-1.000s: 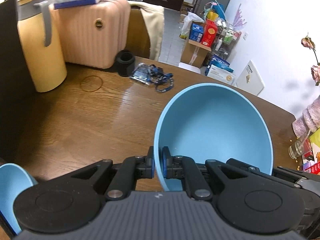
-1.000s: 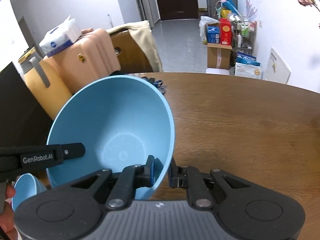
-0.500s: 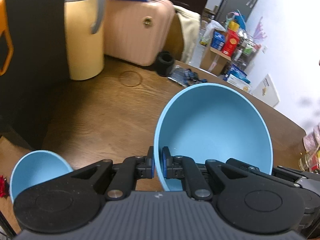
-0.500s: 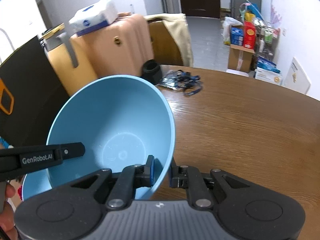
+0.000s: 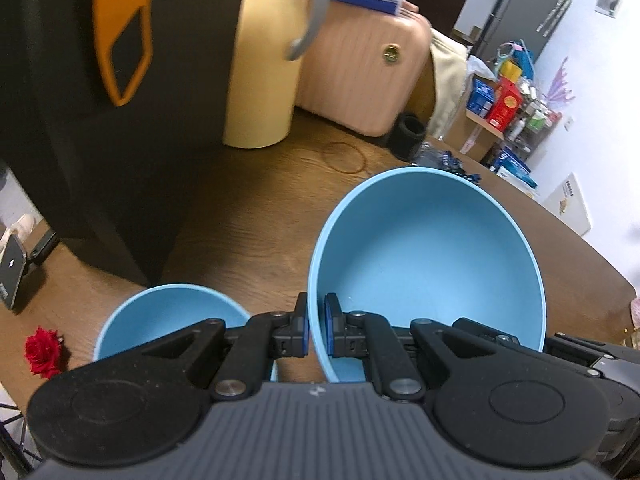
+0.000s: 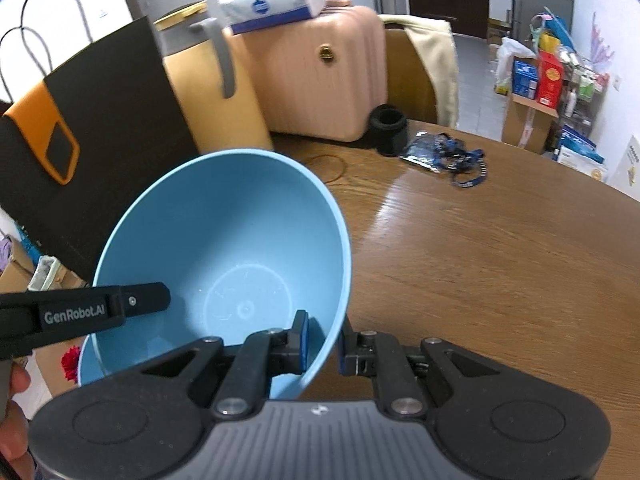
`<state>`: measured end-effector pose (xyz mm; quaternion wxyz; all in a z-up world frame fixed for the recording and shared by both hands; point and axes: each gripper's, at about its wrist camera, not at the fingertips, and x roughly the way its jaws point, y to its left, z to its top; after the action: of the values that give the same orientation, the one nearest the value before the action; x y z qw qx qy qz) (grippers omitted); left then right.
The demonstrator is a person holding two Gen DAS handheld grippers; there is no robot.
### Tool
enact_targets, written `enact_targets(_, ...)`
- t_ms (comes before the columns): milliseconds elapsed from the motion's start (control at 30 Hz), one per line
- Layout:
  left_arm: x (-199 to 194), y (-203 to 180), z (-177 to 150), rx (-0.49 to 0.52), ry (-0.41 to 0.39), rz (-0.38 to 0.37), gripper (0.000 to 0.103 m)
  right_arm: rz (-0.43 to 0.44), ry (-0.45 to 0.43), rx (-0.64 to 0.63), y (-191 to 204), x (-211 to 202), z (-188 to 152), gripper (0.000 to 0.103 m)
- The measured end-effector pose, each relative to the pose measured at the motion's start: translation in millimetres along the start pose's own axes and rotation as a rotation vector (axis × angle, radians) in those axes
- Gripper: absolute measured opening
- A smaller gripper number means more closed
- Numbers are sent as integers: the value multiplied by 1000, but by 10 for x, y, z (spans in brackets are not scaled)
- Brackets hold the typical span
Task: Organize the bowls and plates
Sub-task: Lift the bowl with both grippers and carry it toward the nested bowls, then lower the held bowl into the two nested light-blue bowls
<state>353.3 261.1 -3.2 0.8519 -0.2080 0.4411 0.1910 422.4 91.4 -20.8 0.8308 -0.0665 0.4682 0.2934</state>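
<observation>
The left tool (image 5: 316,330) is pinching the near rim of a large blue bowl (image 5: 432,256), one pad inside and one outside the wall, its jaws almost fully closed on the thin plastic. The right tool (image 6: 322,340) is gripping the same large bowl at another spot on the rim, its jaws likewise narrowed onto the wall, so both tools are sharing the load and carrying it tilted, clear of the wooden counter (image 6: 500,260). Just below and to the left, a smaller blue bowl (image 5: 168,312) is sitting upright on the counter near its edge, beside a red flower (image 5: 42,350); in the right wrist view only a sliver of it is showing under the carried one. Judging from this, the organizing is somewhere in the middle: the large bowl is lifted and nearing the smaller one, but nothing is stacked or set down yet. No plates are showing in either view. Further back, a yellow jug (image 5: 260,76), a pink suitcase (image 6: 320,80) and a dark paper bag (image 6: 100,128) are crowding the far side.
</observation>
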Motion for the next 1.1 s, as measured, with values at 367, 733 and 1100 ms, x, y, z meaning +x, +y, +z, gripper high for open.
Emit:
enact_targets(367,-5,386,-38,-43,9,34,8,32,34,-37,381,153,-35,13)
enact_targets(733,-9,710,-99,-91,14,70,8,65,64,-80,692,341,-41,13)
enact_targets(1100,16,1053,-190,-145,27,104,8,96,102,-134,990,535,-79,13)
